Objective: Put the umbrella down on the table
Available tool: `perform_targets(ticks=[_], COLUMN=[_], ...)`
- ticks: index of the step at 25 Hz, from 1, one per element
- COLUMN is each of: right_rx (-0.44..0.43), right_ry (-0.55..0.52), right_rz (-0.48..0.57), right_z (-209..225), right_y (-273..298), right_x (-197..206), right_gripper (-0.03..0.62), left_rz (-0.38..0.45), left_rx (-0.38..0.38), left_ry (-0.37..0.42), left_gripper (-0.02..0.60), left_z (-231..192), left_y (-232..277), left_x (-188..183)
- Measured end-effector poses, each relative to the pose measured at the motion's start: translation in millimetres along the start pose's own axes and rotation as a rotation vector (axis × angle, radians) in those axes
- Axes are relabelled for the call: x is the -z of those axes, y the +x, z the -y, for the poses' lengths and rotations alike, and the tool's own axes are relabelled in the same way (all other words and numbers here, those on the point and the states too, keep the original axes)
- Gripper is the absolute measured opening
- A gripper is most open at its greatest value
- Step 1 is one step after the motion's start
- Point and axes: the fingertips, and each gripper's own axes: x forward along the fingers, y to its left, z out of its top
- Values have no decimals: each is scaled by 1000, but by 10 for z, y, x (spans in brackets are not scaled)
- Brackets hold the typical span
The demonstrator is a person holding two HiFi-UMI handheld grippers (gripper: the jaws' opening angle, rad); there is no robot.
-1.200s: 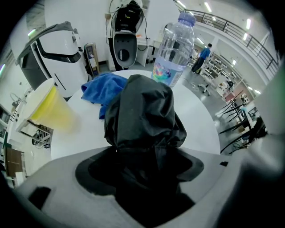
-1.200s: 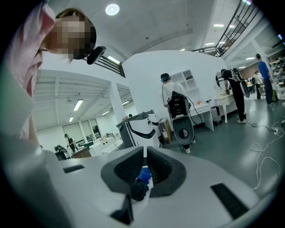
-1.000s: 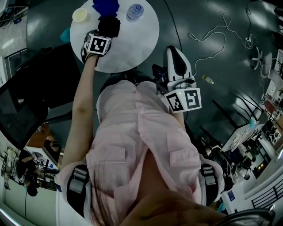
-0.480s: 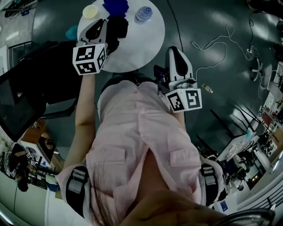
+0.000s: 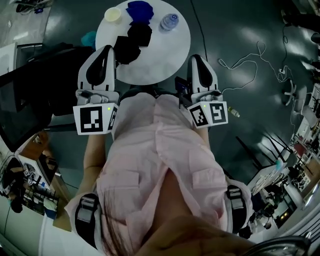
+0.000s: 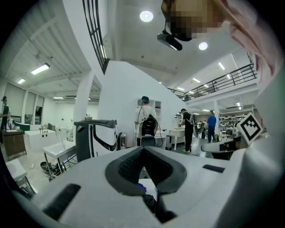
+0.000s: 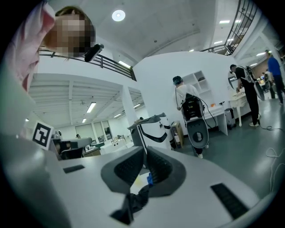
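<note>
The black folded umbrella (image 5: 133,41) lies on the round white table (image 5: 165,55), with no gripper touching it. My left gripper (image 5: 106,50) is held up beside the table's left edge, level, with its jaws shut and empty (image 6: 143,165). Over the table's right edge my right gripper (image 5: 196,59) stands level too, jaws shut with nothing in them (image 7: 144,164). Under the right jaws a strip of the umbrella (image 7: 133,200) shows. Both gripper views look out across a large hall.
On the table's far side are a blue cloth-like thing (image 5: 139,10), a clear bottle (image 5: 170,22) and a yellow cup (image 5: 113,15). A dark chair (image 5: 35,100) stands to the left. A white cable (image 5: 245,55) and a small bottle (image 5: 233,111) lie on the floor to the right.
My left gripper has come off the umbrella, risen from the table toward my chest and turned level, and its jaws have shut. The umbrella stays on the table. The right gripper has hardly moved.
</note>
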Motion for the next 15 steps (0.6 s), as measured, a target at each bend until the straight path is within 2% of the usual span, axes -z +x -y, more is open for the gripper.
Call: perform_targets(ticks=[3, 7, 11, 15], right_rx=[-18, -40, -60, -64], right_ry=[-7, -17, -31, -46], right_rz=[6, 0, -4, 5], right_z=[-54, -137, -207, -243], right_y=[-23, -91, -151, -217], right_x=[-10, 38, 67, 42], right_gripper=[40, 40, 40, 40], left_rz=[-4, -24, -6, 12], left_rx=[-14, -24, -7, -6], left_ry=[-13, -103, -180, -198], left_gripper=[18, 18, 18, 18], left_z=[75, 162, 277, 324], left_y=[-247, -472, -497, -514], left_x=[45, 174, 163, 143])
